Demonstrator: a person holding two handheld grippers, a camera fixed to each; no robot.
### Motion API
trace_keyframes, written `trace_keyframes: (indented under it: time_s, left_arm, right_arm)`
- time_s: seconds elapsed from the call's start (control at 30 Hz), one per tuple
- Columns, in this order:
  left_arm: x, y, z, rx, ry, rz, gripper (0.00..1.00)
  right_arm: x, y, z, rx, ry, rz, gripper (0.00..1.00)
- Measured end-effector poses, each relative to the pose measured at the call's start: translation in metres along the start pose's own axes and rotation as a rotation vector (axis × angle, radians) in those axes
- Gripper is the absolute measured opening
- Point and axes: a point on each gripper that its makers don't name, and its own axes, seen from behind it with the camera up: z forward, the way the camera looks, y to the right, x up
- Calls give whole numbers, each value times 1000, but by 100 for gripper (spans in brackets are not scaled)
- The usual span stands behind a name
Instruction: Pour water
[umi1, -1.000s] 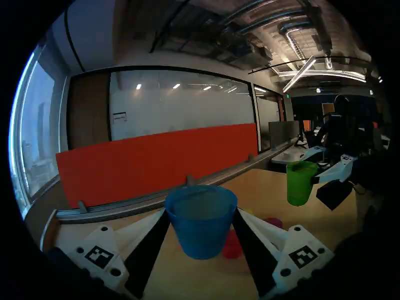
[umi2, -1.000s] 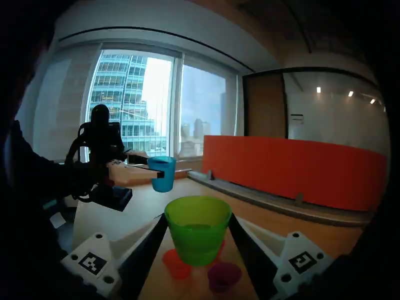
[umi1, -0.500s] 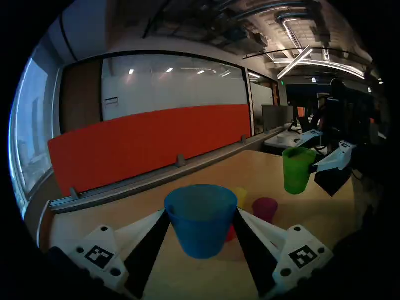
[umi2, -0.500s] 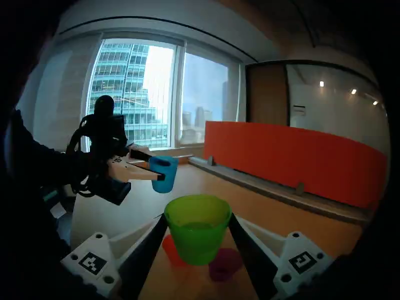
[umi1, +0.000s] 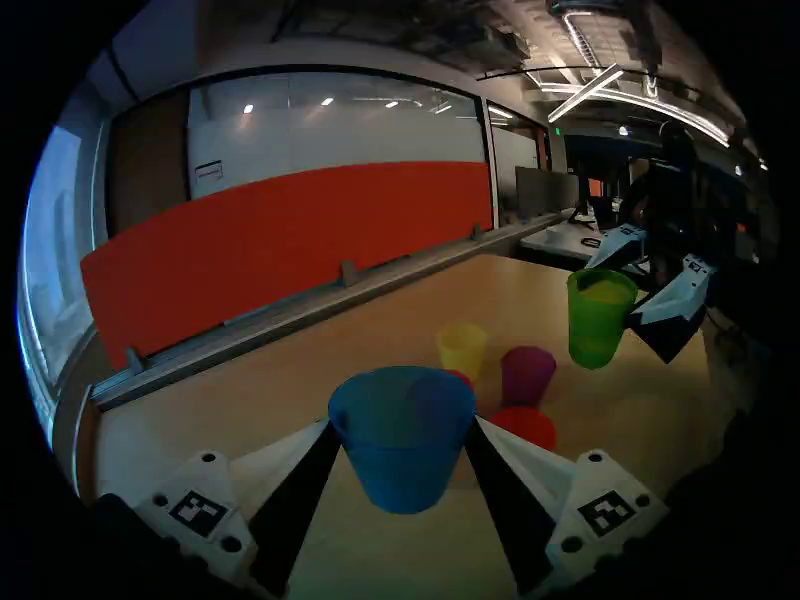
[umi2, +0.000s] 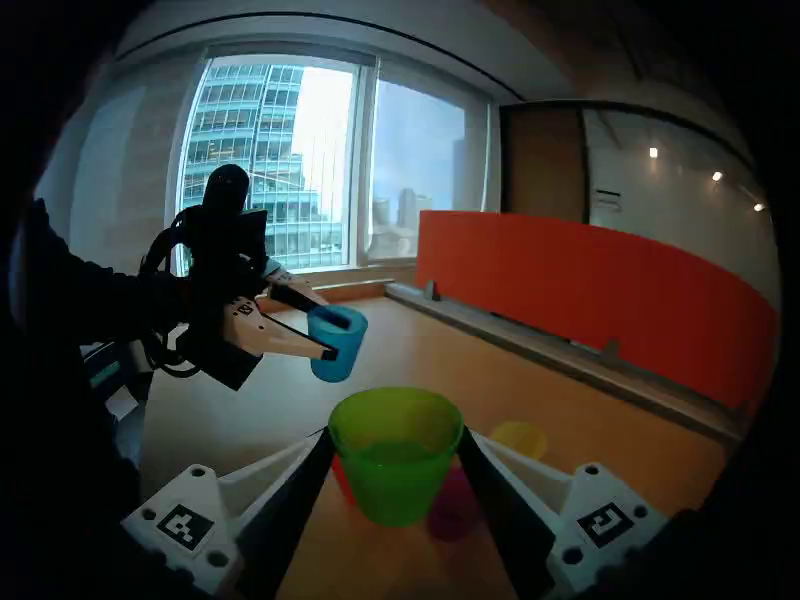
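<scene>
In the left gripper view a blue cup (umi1: 402, 436) sits upright between the white fingers, with my left gripper (umi1: 402, 450) shut on it, held above the wooden table (umi1: 300, 380). The same blue cup (umi2: 336, 344) appears in the right gripper view, tilted a little, in the left gripper (umi2: 325, 352) at the left. My right gripper (umi2: 397, 470) is shut on a green cup (umi2: 396, 455) with liquid low inside. That green cup (umi1: 598, 318) hangs at the right of the left gripper view, held by the right gripper (umi1: 632, 312).
On the table stand a yellow cup (umi1: 462, 349), a purple cup (umi1: 527, 373) and a red cup (umi1: 523, 426). An orange partition (umi1: 280, 250) with a rail runs along the table's far edge. Large windows (umi2: 290, 170) lie beyond. A person's dark sleeve (umi2: 90, 300) holds the left gripper.
Both grippers have tipped downward, so more of the table and the small cups shows. The blue cup has come closer to the green cup and tilted slightly.
</scene>
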Motion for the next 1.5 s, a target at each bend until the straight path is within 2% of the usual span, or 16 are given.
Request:
trace_keyframes:
  time_s: [0.3,0.6,0.87,1.27,1.5]
  left_arm:
    - [-26,7,7,-35,-88,39,85]
    - [-47,12,14,-71,-156,43,85]
    - [-65,17,20,-106,-225,82,85]
    - [-83,18,33,-146,-292,86,86]
    - [-88,20,38,-155,-295,88,86]
  right_arm:
    - [-25,-6,2,27,-73,-9,91]
    - [-43,-9,5,49,-130,-12,91]
    - [-63,-14,12,74,-190,-26,91]
    - [-91,-19,20,104,-271,-36,91]
    - [-103,-18,25,107,-304,-44,91]
